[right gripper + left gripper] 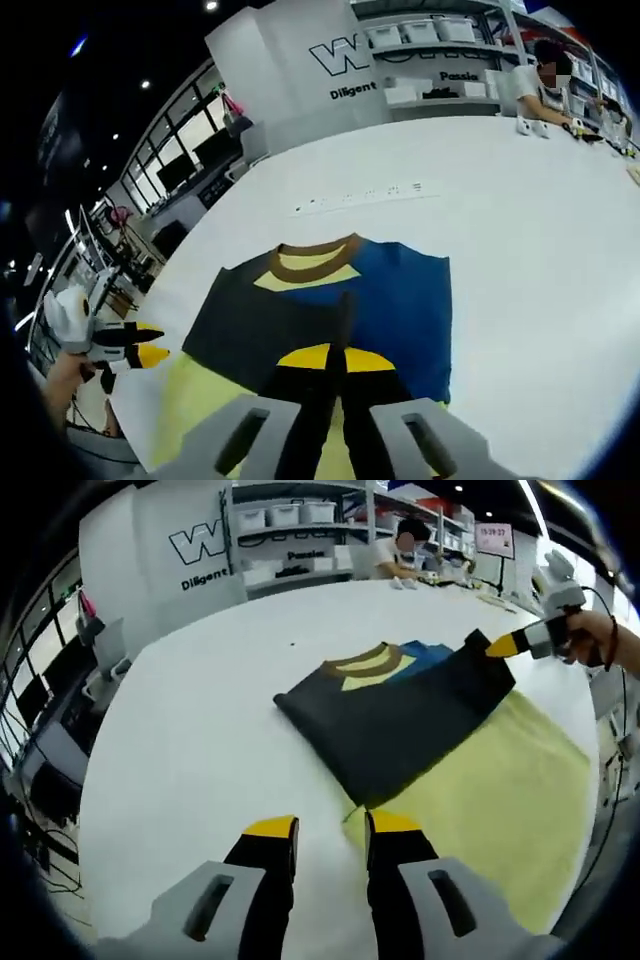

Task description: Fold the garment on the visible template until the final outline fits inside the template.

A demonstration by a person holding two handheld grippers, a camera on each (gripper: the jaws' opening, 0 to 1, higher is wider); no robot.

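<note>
**Midway: garment part-folded on the yellow template**

Here the garment (400, 720), dark grey with a blue panel and a brown collar, lay on the white counter (200, 730), partly over the yellow template (500, 810). In the left gripper view it sat just above centre, the template spreading out from under it toward 4 o'clock.

The right gripper (330, 357) had its jaws closed on a dark fold of the garment at 6 o'clock in its own view; in the left gripper view it (497, 647) met the cloth's corner at 2 o'clock, held by a hand (600, 640).

The left gripper (331, 827) hovered over bare counter at the template's near edge, jaws narrowly apart and holding nothing.

At 12 o'clock, a seated person (400, 552) worked before shelves (300, 520).
</note>
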